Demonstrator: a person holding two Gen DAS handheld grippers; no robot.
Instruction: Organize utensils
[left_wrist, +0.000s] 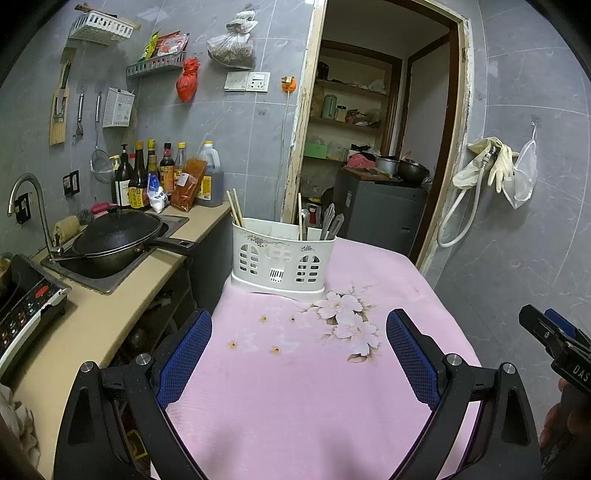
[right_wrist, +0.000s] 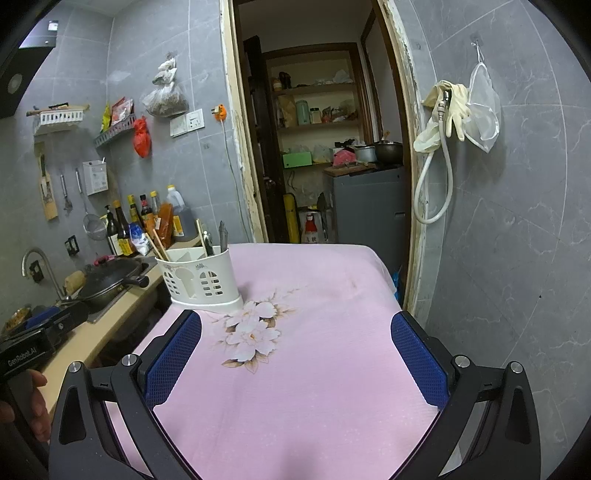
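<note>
Both the left gripper (left_wrist: 299, 354) and right gripper (right_wrist: 295, 354) are being held wide apart, empty, over open pink worktop (right_wrist: 314, 387). Chopsticks (left_wrist: 235, 207) and cutlery (left_wrist: 330, 223) are being kept in the white caddy (left_wrist: 282, 258) near the far-left edge.

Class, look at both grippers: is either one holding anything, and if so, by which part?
Nothing is held. The left gripper and right gripper are both open above the pink cloth; the utensils stand in the white holder.

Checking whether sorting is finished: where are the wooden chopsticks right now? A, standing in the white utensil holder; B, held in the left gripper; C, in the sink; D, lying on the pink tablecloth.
A: the wooden chopsticks stand upright in the white utensil holder, at its left end.
</note>
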